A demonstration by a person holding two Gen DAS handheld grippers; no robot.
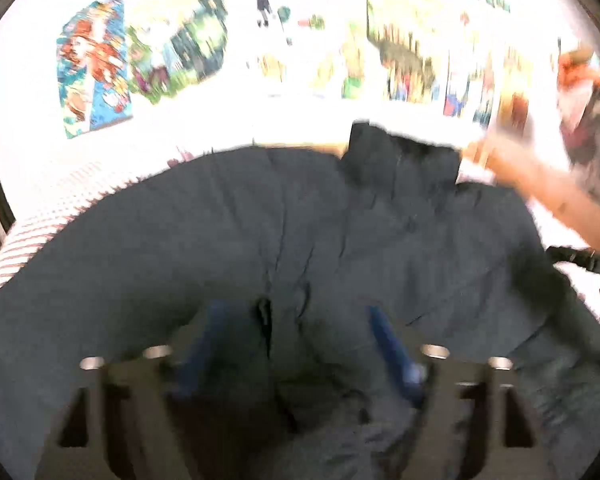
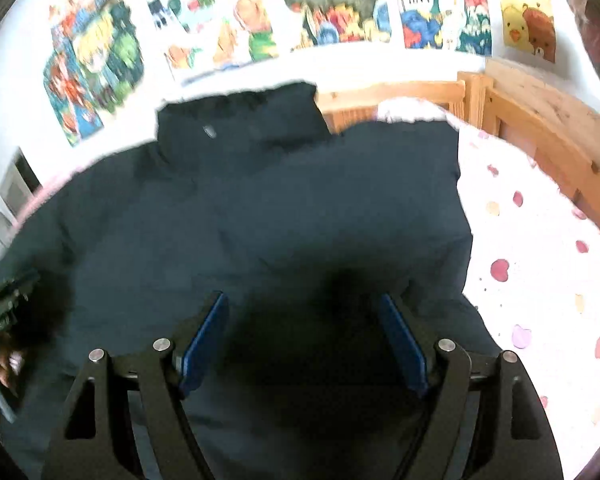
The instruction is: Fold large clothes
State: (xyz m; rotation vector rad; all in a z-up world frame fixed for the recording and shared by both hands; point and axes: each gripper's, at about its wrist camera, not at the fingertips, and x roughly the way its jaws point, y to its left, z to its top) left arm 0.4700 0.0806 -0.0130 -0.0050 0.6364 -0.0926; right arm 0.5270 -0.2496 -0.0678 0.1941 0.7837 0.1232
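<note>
A large dark navy jacket (image 1: pixel 260 220) lies spread flat over the bed and fills most of both views. Its folded-up collar part (image 2: pixel 240 124) rests at the far edge by the wall. My left gripper (image 1: pixel 298 320) hovers low over the near part of the jacket (image 2: pixel 260 208), jaws open, a small crease of cloth below them and nothing pressed between the blue pads (image 1: pixel 388 340). My right gripper (image 2: pixel 304 320) is open too, above the jacket's right half, with only its own shadow between its pads (image 2: pixel 204 340). The left wrist view is blurred.
The bed sheet (image 2: pixel 532 264) is white with coloured hearts, bare to the right of the jacket. A wooden bed frame (image 2: pixel 540 132) runs along the back and right. Posters (image 2: pixel 340 12) cover the wall. A person's forearm (image 1: pixel 540 188) crosses the left view's right side.
</note>
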